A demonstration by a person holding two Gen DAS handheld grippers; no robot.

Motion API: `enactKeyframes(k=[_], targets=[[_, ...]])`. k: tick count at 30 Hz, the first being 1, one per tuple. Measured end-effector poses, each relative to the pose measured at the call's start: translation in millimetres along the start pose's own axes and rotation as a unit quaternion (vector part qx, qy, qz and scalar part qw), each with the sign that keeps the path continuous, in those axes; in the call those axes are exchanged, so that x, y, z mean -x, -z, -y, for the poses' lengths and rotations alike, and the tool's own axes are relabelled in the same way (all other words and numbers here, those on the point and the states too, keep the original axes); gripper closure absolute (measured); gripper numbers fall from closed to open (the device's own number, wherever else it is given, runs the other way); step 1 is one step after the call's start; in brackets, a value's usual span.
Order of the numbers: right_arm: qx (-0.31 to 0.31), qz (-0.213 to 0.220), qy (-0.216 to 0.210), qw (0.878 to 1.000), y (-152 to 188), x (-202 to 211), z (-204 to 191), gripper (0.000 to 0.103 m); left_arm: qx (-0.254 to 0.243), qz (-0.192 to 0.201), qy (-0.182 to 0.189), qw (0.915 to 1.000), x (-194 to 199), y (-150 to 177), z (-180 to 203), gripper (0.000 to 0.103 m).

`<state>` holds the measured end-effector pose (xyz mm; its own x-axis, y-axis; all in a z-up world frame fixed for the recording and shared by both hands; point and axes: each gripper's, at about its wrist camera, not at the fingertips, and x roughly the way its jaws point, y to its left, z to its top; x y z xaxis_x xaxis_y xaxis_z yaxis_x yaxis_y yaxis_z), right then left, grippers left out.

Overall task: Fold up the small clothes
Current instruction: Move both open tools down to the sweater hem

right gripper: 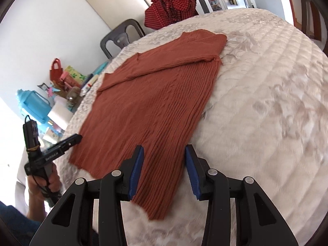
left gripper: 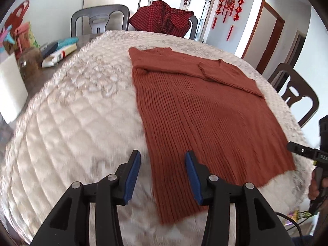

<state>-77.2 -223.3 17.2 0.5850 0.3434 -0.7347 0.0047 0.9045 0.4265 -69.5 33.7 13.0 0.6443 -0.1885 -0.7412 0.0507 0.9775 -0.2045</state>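
- Both grippers, left (left gripper: pixel 163 173) & right (right gripper: pixel 164 171): jaws released, empty, above hem corners of rust ribbed sweater (left gripper: pixel 201 110).
- Risk: jaws pinch quilted cover (left gripper: pixel 82 106) too, dragging it w/ fold.
- Folded sleeves may slip loose.

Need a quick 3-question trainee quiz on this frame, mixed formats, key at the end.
1. True or false: the left hand-held gripper is shut on the rust ribbed sweater.
2. Multiple choice: the sleeves of that sweater are A) spread out to the sides, B) folded in across the chest, C) hanging off the table.
3. Fill in: the red checked garment is draped over a ____ at the far side of the quilted table cover.

Key: 1 false, both the left and the right hand-held gripper are open over the hem corners; 2 B; 3 chair.
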Motion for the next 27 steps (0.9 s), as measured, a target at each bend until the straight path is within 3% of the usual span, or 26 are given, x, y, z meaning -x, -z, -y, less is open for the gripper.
enactKeyframes(k=[8, 13, 15, 19, 27], targets=[[-0.036, -0.025, -0.051, 0.998, 16, 8, 0, 0.061, 0.014, -0.006, 0.036, 0.9992, 9, 9, 1, 0.056], [-0.056, -0.024, -0.066, 0.996, 17, 7, 2, 0.061, 0.040, 0.001, 0.054, 0.9978, 7, 6, -7, 0.063], [-0.064, -0.020, -0.073, 0.995, 16, 5, 4, 0.062, 0.052, 0.004, 0.060, 0.9968, 3, 4, -10, 0.071], [-0.068, -0.022, -0.077, 0.994, 15, 1, 4, 0.087, 0.071, 0.002, 0.064, 0.9954, 1, 4, -16, 0.081], [-0.073, -0.031, -0.090, 0.993, 19, -5, 5, 0.090, 0.097, -0.021, 0.101, 0.9900, 3, 8, -20, 0.083]])
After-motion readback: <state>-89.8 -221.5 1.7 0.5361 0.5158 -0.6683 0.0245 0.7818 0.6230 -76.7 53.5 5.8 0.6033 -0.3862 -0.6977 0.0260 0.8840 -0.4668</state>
